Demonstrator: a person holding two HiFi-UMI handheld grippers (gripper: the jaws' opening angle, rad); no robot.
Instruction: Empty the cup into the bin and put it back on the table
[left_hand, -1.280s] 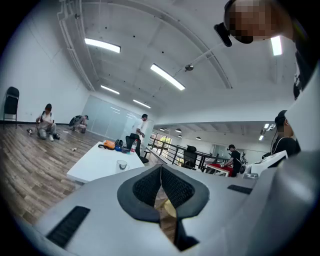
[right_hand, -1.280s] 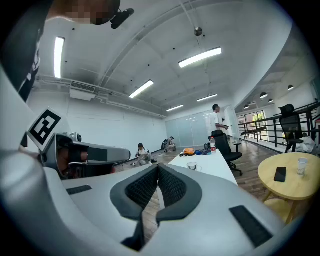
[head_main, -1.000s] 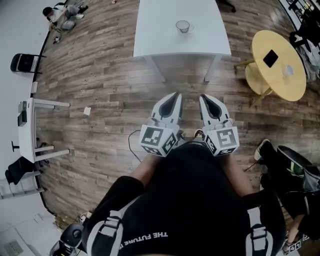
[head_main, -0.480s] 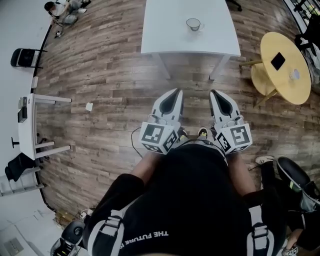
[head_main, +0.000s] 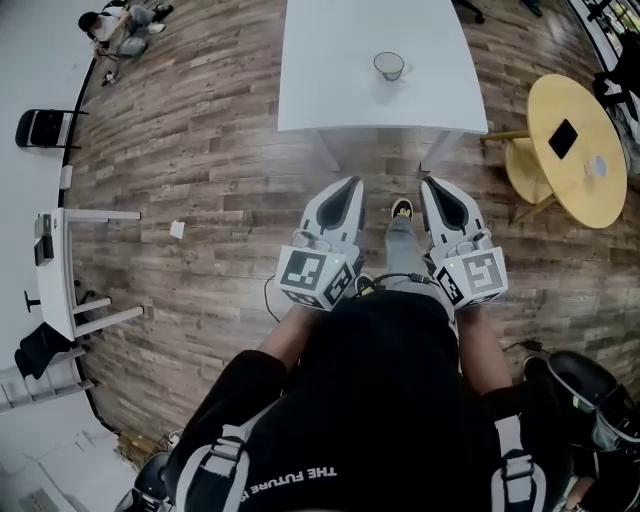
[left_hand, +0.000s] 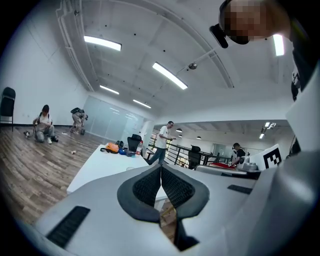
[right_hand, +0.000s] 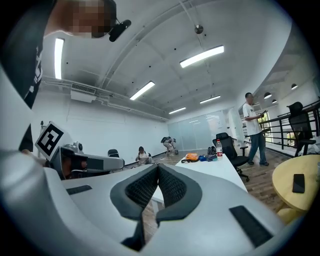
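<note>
The cup (head_main: 389, 66) was parked on the white table (head_main: 330, 90), well ahead of both grippers. The left gripper (head_main: 350, 186) and right gripper (head_main: 431, 186) were clenched tight side by side, with nothing pinched in either.

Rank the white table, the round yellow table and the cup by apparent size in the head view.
1. white table: largest, though the picture's top edge cuts it off.
2. round yellow table: clearly smaller.
3. cup: by far the smallest, standing on the white table.
</note>
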